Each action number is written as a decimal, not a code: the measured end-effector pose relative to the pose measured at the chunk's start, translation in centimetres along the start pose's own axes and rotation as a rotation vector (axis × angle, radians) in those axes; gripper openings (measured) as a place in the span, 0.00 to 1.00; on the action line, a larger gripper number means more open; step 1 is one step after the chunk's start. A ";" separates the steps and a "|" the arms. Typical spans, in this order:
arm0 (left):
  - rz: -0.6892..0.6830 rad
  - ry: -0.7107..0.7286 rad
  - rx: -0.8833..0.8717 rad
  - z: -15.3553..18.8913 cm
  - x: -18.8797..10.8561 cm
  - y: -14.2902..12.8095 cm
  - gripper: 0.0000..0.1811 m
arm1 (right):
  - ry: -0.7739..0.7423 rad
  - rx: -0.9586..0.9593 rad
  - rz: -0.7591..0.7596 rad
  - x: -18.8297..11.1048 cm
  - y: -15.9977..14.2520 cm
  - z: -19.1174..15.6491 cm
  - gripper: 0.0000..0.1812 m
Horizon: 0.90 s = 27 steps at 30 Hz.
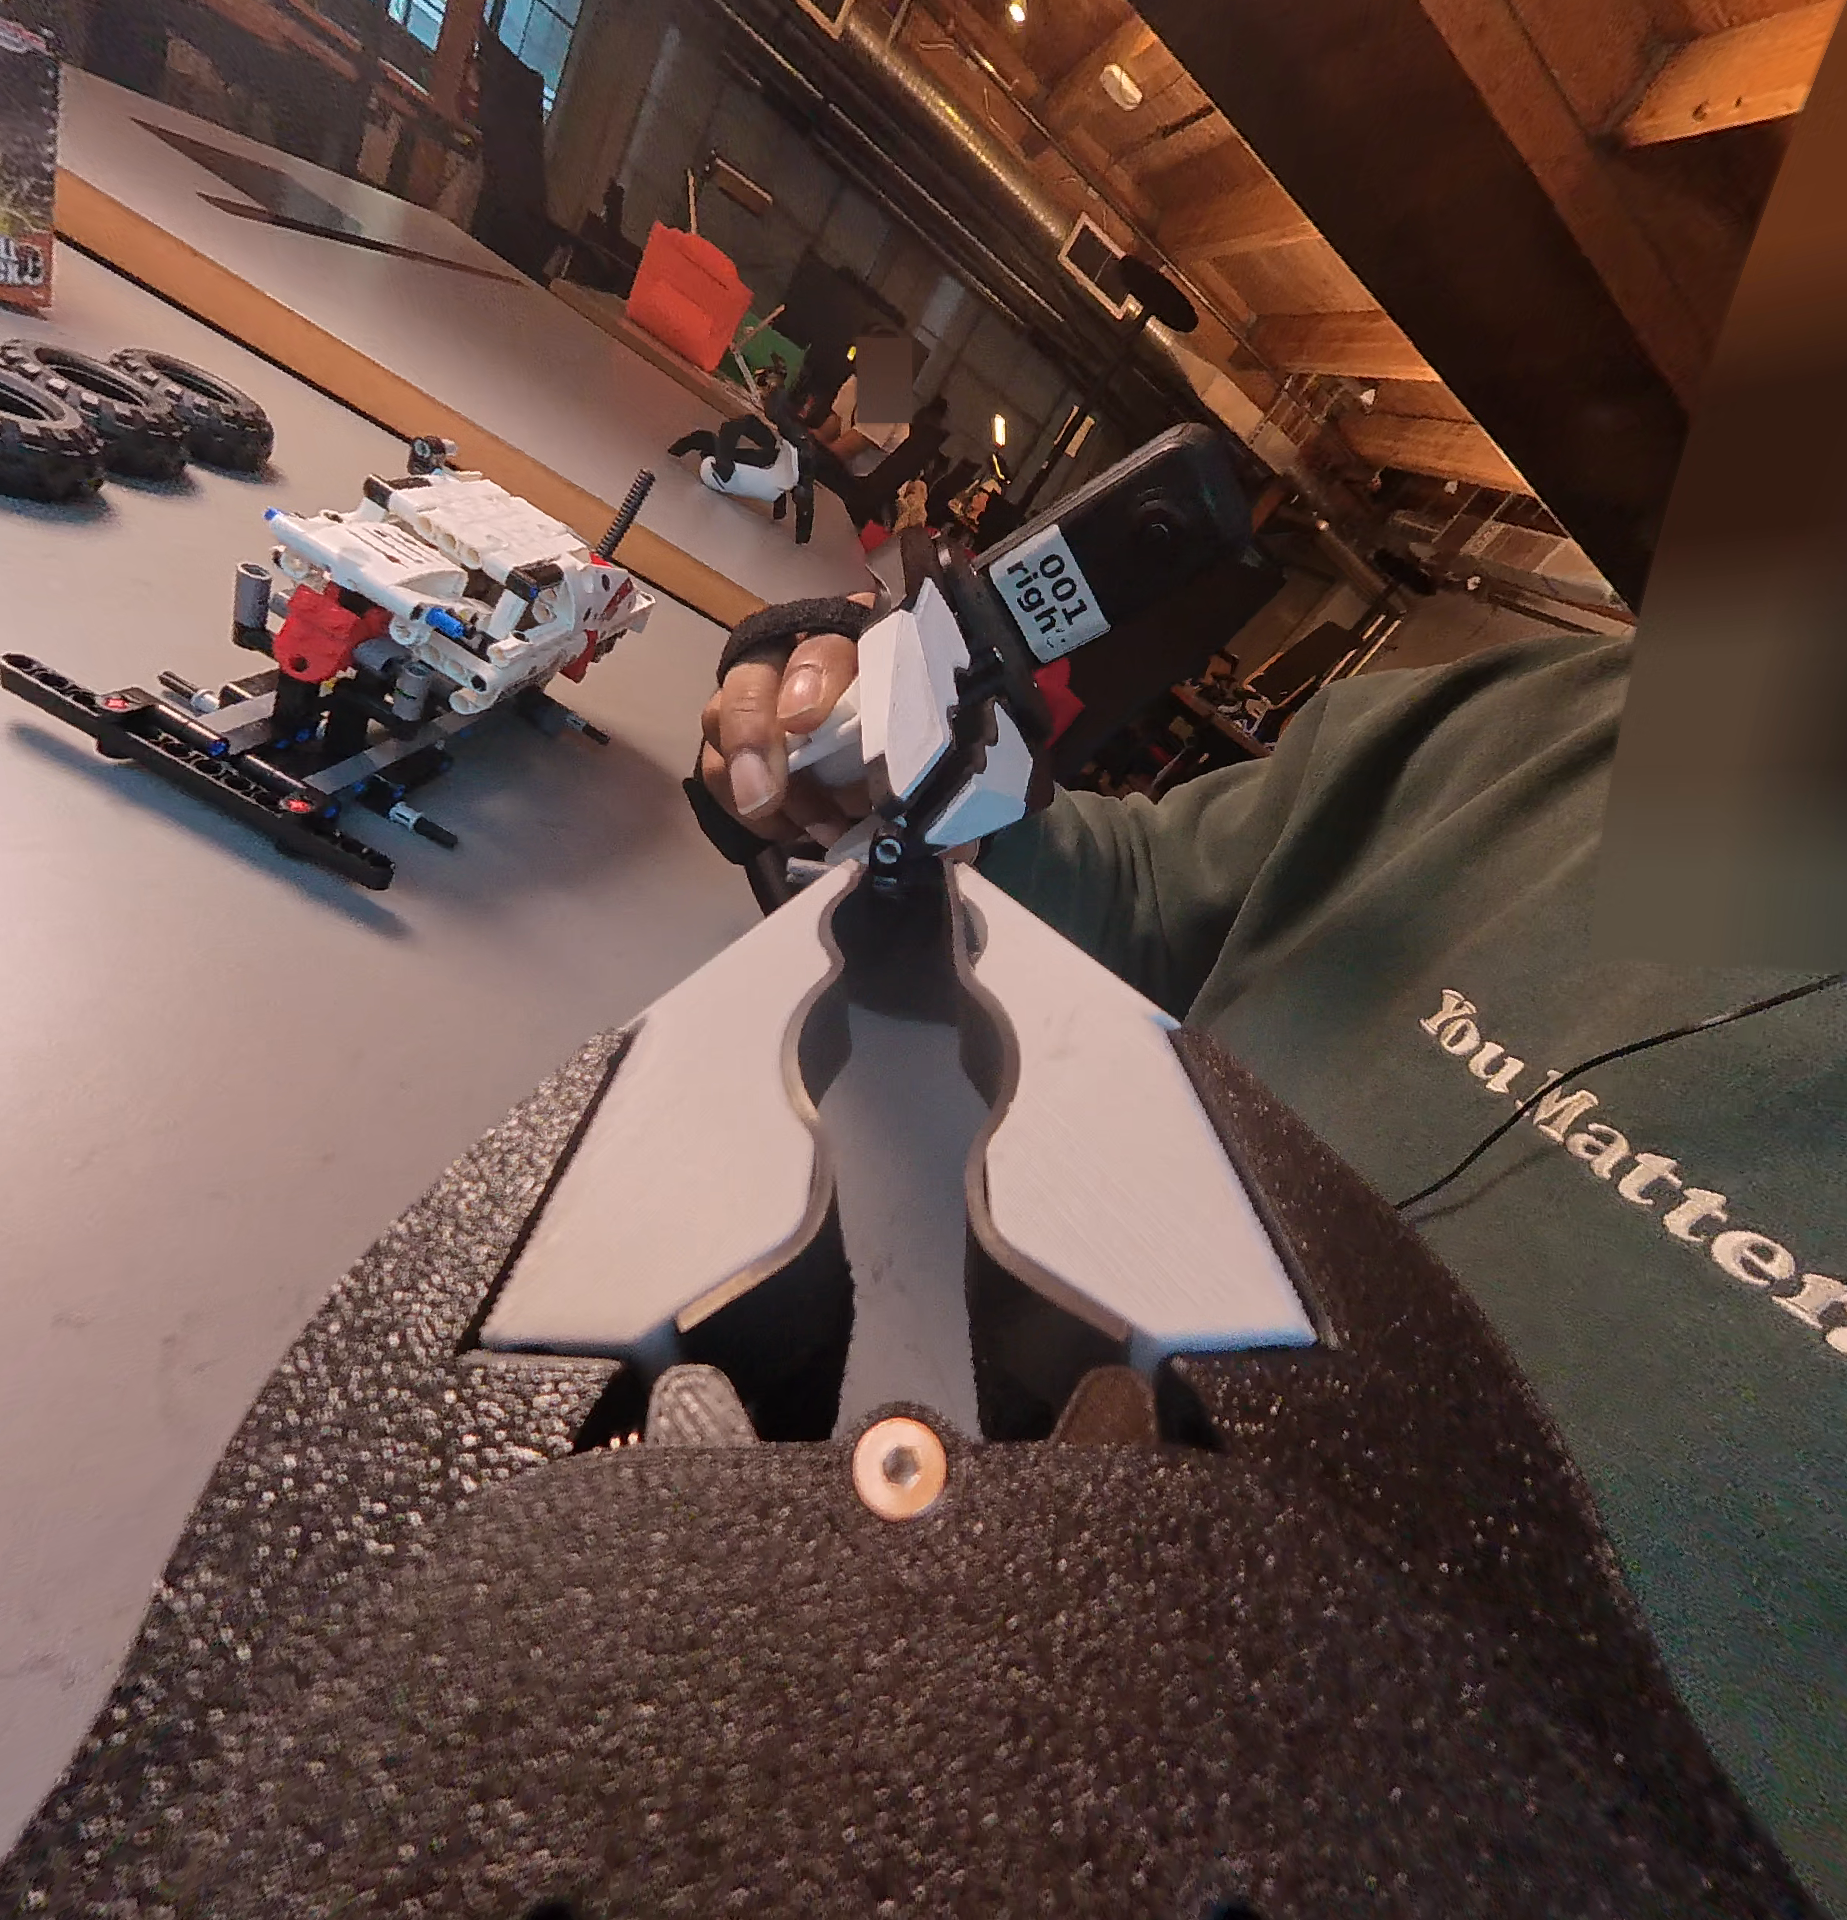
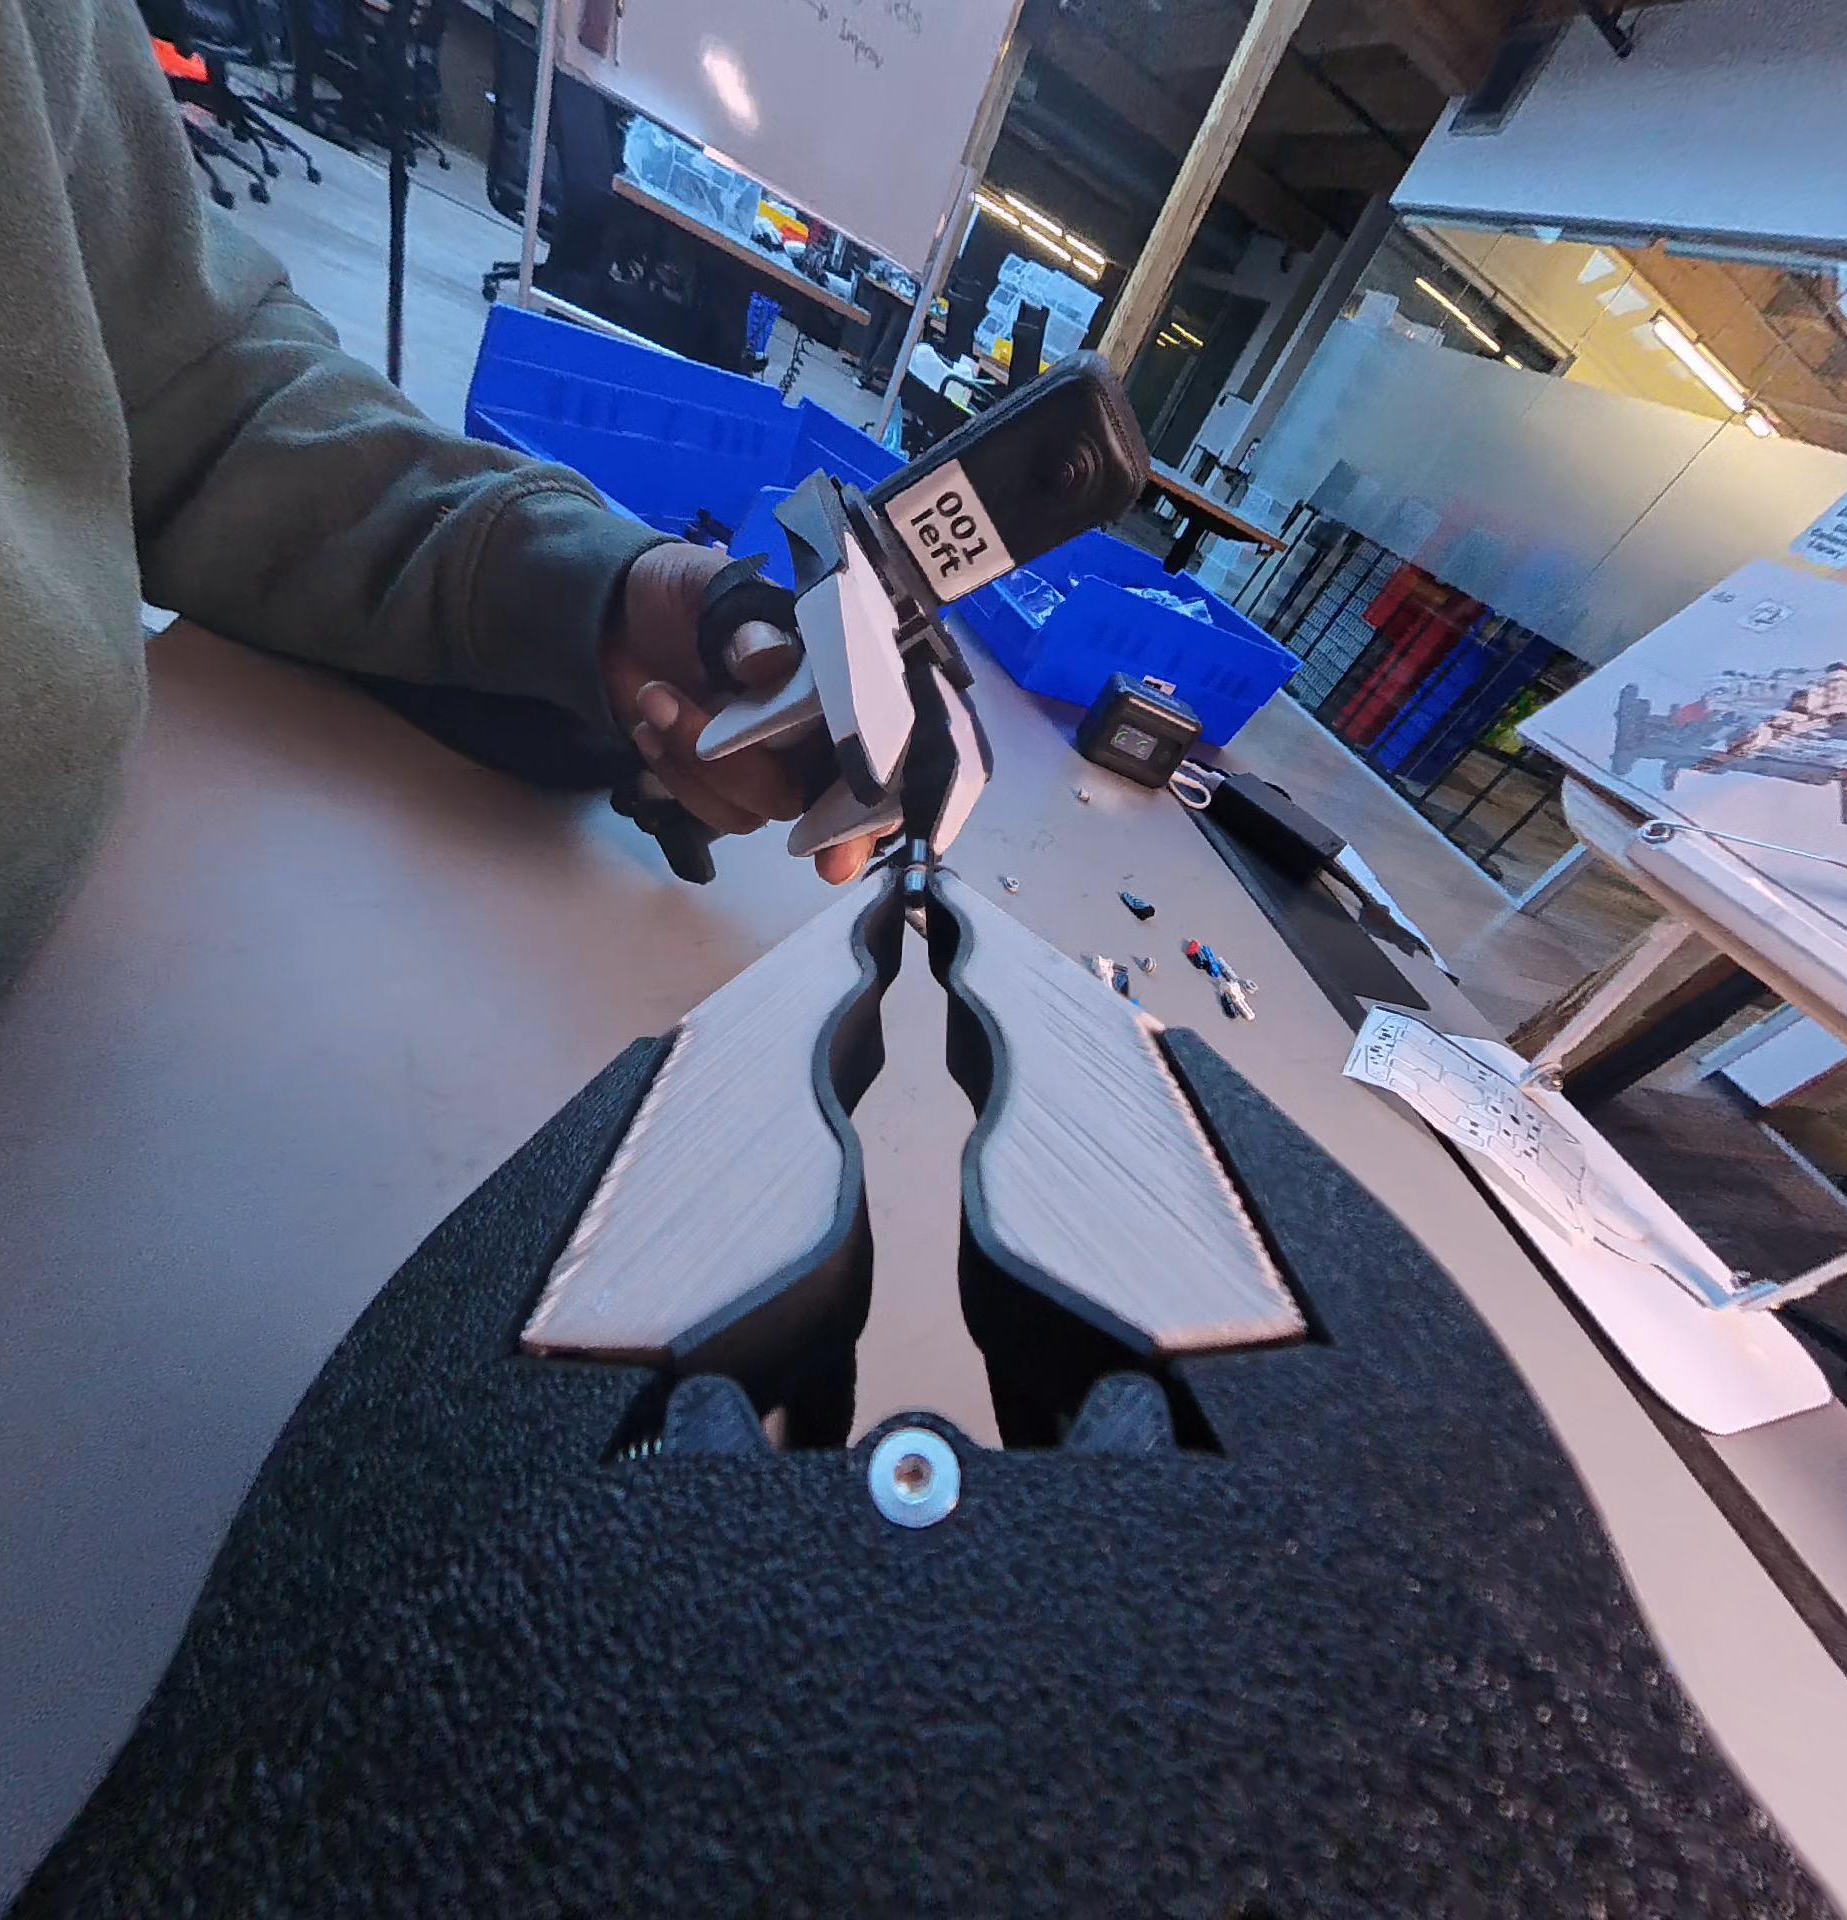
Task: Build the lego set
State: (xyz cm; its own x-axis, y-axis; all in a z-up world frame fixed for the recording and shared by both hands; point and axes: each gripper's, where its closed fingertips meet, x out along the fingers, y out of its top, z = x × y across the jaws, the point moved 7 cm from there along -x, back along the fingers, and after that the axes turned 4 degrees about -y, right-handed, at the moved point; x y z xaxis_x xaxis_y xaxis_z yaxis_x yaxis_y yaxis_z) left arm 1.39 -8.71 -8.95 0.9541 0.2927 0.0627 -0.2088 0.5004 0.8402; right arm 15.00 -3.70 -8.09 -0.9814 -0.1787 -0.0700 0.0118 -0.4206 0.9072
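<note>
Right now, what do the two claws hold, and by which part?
Both claws, left claw and right claw, pinch one small dark pin piece between them, each tip on one end. Its exact shape is too small to tell.

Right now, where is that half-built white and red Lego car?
In the left wrist view, the half-built Lego car sits on the grey table, up and to the left, just below-right of three loose black tires.
</note>
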 end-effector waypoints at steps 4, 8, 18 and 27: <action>-0.013 0.012 0.037 0.2 0.4 -0.2 0.07 | 0.013 -0.021 0.005 0.3 0.0 -0.6 0.02; -0.025 0.017 0.045 0.3 0.4 -0.3 0.04 | 0.019 -0.030 0.016 0.4 0.0 -0.8 0.02; -0.051 0.031 0.074 0.4 0.6 -0.4 0.04 | 0.009 -0.047 0.018 0.4 0.1 -0.9 0.02; 0.044 -0.126 0.022 1.3 0.5 0.2 0.04 | 0.057 0.125 0.060 0.3 0.6 -0.6 0.10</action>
State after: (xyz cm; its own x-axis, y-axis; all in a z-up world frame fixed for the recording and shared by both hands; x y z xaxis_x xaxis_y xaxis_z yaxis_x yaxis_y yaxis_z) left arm 2.08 -9.59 -8.06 0.9637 0.2092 0.1659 -0.2480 0.4712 0.8464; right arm 14.87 -4.49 -7.84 -0.9672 -0.2517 -0.0340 0.0429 -0.2937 0.9549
